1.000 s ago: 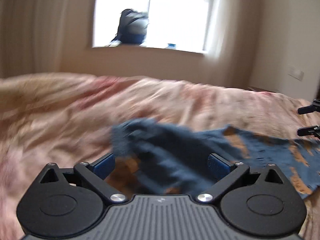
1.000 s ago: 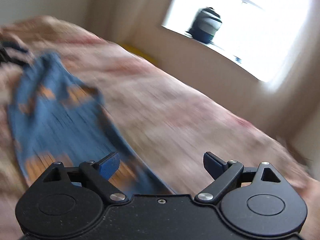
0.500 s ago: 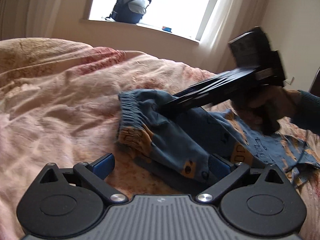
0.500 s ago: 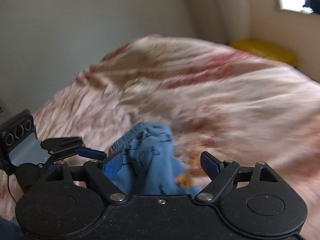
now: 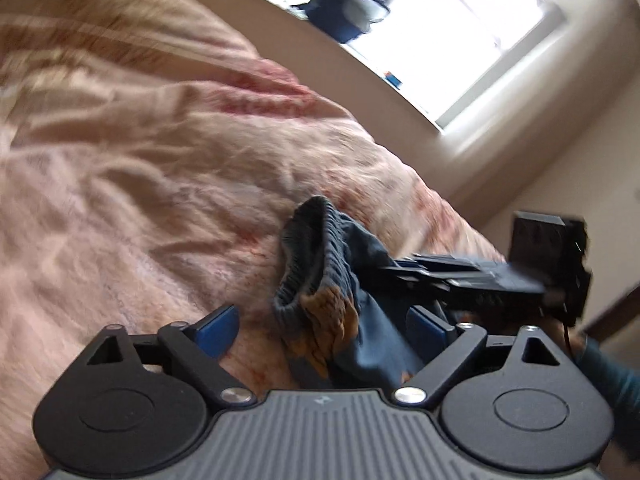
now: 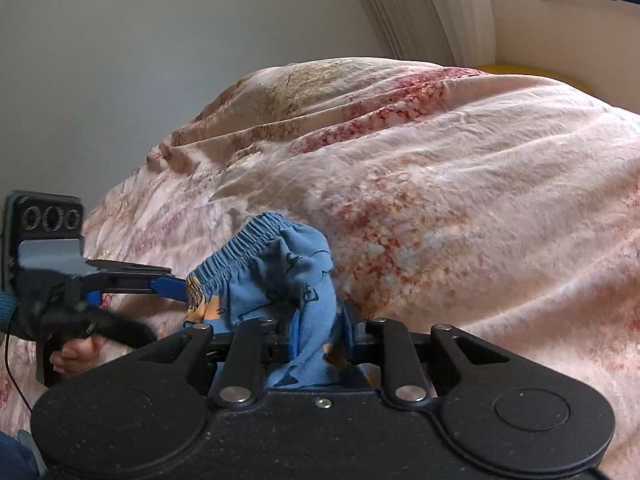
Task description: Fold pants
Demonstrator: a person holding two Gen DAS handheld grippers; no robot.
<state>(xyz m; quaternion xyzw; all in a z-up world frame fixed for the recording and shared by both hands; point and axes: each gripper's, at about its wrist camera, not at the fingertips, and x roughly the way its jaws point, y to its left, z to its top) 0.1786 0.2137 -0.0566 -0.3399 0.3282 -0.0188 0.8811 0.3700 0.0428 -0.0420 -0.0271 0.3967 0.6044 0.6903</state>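
1. Pants (image 6: 276, 268): blue fabric with orange print and a gathered elastic waistband; seen bunched and raised off the bedspread (image 6: 460, 184), caught between the two grippers. In the left wrist view the pants (image 5: 332, 280) are shown with the waistband looped upward and the cloth hanging toward the lower right.
2. Right gripper (image 6: 318, 332): jaws drawn close together, with a fold of the pants pinched between the blue pads. In the left wrist view the right gripper (image 5: 396, 270) is seen from the side, its tips buried in the cloth just behind the waistband.
3. Left gripper (image 5: 324, 326): jaws spread wide; the waistband end of the pants lies between the fingers, against the right-hand pad, with the left-hand pad standing clear of the cloth. In the right wrist view the left gripper (image 6: 176, 284) is seen side-on, its tip at the orange-printed edge of the waistband.
4. Bedspread: pink and cream, floral-patterned, rumpled; the surface beneath the pants.
5. Backpack (image 5: 348, 4): dark, set on the sill of the bright window (image 5: 460, 28).
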